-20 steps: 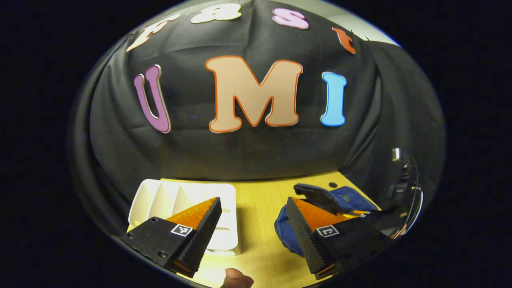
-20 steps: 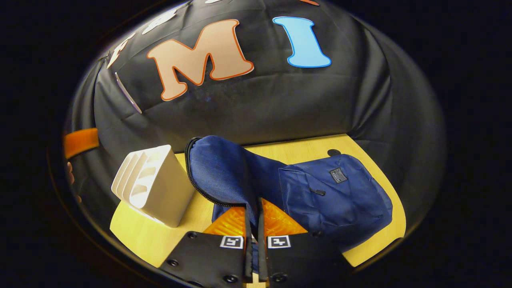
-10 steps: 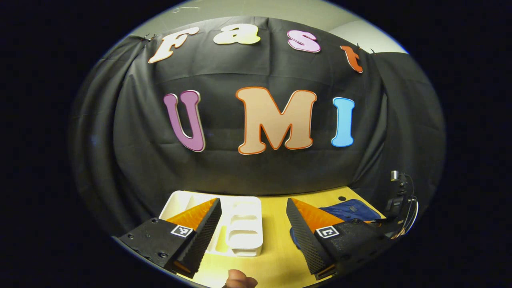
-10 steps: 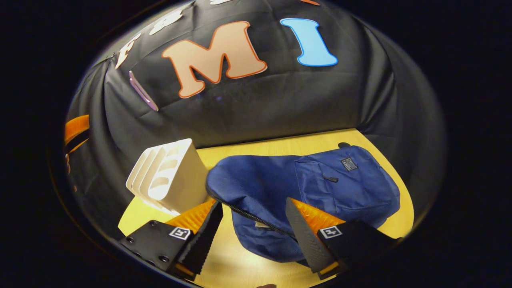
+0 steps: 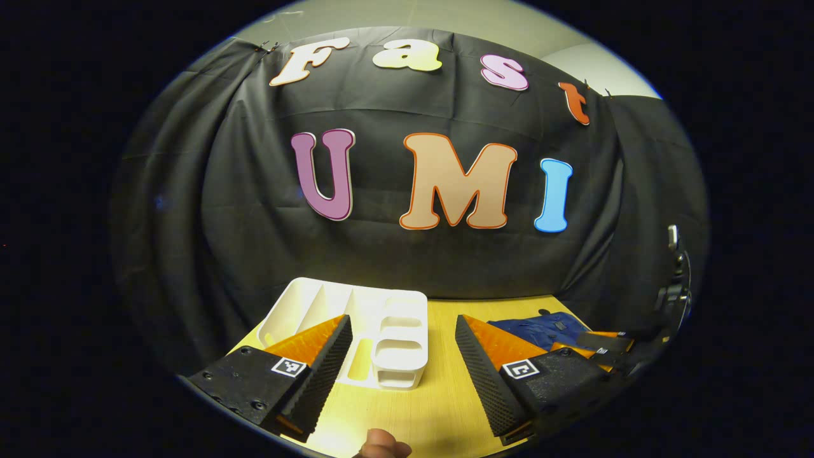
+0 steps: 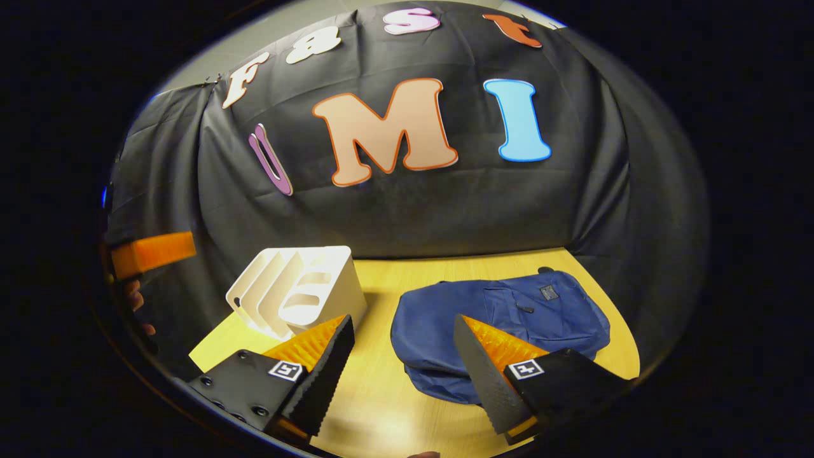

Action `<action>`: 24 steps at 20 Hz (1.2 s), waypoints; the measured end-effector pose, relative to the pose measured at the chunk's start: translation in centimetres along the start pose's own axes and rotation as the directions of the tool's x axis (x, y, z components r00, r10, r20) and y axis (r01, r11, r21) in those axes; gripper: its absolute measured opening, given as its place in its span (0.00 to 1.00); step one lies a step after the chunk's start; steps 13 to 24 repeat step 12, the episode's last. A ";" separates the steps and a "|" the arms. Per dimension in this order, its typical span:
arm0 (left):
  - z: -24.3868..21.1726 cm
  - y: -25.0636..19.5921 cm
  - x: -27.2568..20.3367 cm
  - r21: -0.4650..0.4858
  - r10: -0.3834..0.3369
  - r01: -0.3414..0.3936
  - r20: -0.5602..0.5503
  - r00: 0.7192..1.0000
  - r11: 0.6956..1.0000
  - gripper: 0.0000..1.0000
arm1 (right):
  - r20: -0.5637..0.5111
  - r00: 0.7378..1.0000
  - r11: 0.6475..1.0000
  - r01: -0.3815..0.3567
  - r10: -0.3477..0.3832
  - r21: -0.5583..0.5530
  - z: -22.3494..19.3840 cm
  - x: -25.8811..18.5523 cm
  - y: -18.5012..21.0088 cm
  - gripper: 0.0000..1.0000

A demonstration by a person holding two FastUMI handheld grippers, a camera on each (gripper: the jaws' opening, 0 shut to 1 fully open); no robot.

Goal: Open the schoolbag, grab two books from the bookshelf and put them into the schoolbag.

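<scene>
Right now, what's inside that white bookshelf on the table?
The bookshelf slots that show look empty, with no books standing in them. Their lower parts are hidden behind its walls and the hand-held gripper.

schoolbag (image 5: 540, 327) half hidden behind jaws, bookshelf (image 5: 356, 331) partly hidden too

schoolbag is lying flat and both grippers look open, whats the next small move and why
Probably bring the right gripper down to the schoolbag near edge to take hold of it. The bag lies flat on the table, and the white bookshelf slots look empty, so no book is in sight to fetch.
</scene>
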State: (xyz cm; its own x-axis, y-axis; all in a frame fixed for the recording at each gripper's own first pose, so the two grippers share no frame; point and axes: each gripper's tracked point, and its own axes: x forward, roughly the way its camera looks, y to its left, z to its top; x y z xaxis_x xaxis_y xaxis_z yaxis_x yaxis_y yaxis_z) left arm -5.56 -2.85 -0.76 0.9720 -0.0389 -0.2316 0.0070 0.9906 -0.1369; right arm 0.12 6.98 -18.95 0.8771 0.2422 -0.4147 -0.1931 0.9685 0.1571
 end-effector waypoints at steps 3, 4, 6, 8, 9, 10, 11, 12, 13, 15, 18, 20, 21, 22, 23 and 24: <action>-0.5 0.4 -1.0 0.002 0.013 -0.013 -0.009 1.000 1.000 0.96 | 0.052 0.999 1.000 -0.002 0.002 0.001 1.9 -1.8 0.5 0.99; -0.5 0.5 -1.2 0.004 0.018 -0.018 -0.007 1.000 1.000 0.96 | 0.067 0.998 1.000 0.004 -0.004 -0.002 2.4 -2.3 0.4 1.00; -0.3 0.6 -1.8 0.011 0.026 -0.026 0.007 1.000 1.000 0.96 | 0.088 0.996 1.000 0.013 -0.013 0.000 3.2 -3.4 0.4 1.00; -0.6 0.6 -2.0 0.028 0.037 -0.037 -0.007 0.999 0.999 0.95 | 0.106 0.994 0.999 0.040 -0.039 -0.009 3.3 -4.4 -0.3 1.00; -0.9 0.8 -2.1 0.023 0.048 -0.048 -0.012 0.999 0.999 0.95 | 0.106 0.993 0.999 0.046 -0.044 -0.011 3.3 -4.8 -0.3 0.99; -1.1 0.4 -2.1 0.007 0.043 -0.043 -0.015 0.999 0.999 0.93 | 0.111 0.992 0.999 0.053 -0.052 -0.005 3.3 -5.2 -0.4 0.99; -1.4 0.0 -2.3 -0.012 0.033 -0.033 -0.016 0.999 0.999 0.96 | 0.117 0.991 0.998 0.058 -0.058 0.004 3.4 -5.3 -0.5 1.00; -1.4 -0.4 -2.5 -0.020 0.024 -0.024 -0.018 1.000 0.999 0.96 | 0.124 0.990 0.998 0.064 -0.065 0.009 3.5 -5.6 -0.7 0.99; -1.4 -0.4 -2.5 -0.020 0.024 -0.024 -0.018 1.000 0.999 0.96 | 0.124 0.990 0.998 0.064 -0.065 0.009 3.5 -5.6 -0.7 0.99; -1.4 -0.4 -2.5 -0.020 0.024 -0.024 -0.018 1.000 0.999 0.96 | 0.124 0.990 0.998 0.064 -0.065 0.009 3.5 -5.6 -0.7 0.99; -1.4 -0.4 -2.5 -0.020 0.024 -0.024 -0.018 1.000 0.999 0.96 | 0.124 0.990 0.998 0.064 -0.065 0.009 3.5 -5.6 -0.7 0.99; -1.4 -0.4 -2.5 -0.020 0.024 -0.024 -0.018 1.000 0.999 0.96 | 0.124 0.990 0.998 0.064 -0.065 0.009 3.5 -5.6 -0.7 0.99; -1.4 -0.4 -2.5 -0.020 0.024 -0.024 -0.018 1.000 0.999 0.96 | 0.124 0.990 0.998 0.064 -0.065 0.009 3.5 -5.6 -0.7 0.99; -1.4 -0.4 -2.5 -0.020 0.024 -0.024 -0.018 1.000 0.999 0.96 | 0.124 0.990 0.998 0.064 -0.065 0.009 3.5 -5.6 -0.7 0.99; -1.4 -0.4 -2.5 -0.020 0.024 -0.024 -0.018 1.000 0.999 0.96 | 0.124 0.990 0.998 0.064 -0.065 0.009 3.5 -5.6 -0.7 0.99; -1.4 -0.4 -2.5 -0.020 0.024 -0.024 -0.018 1.000 0.999 0.96 | 0.124 0.990 0.998 0.064 -0.065 0.009 3.5 -5.6 -0.7 0.99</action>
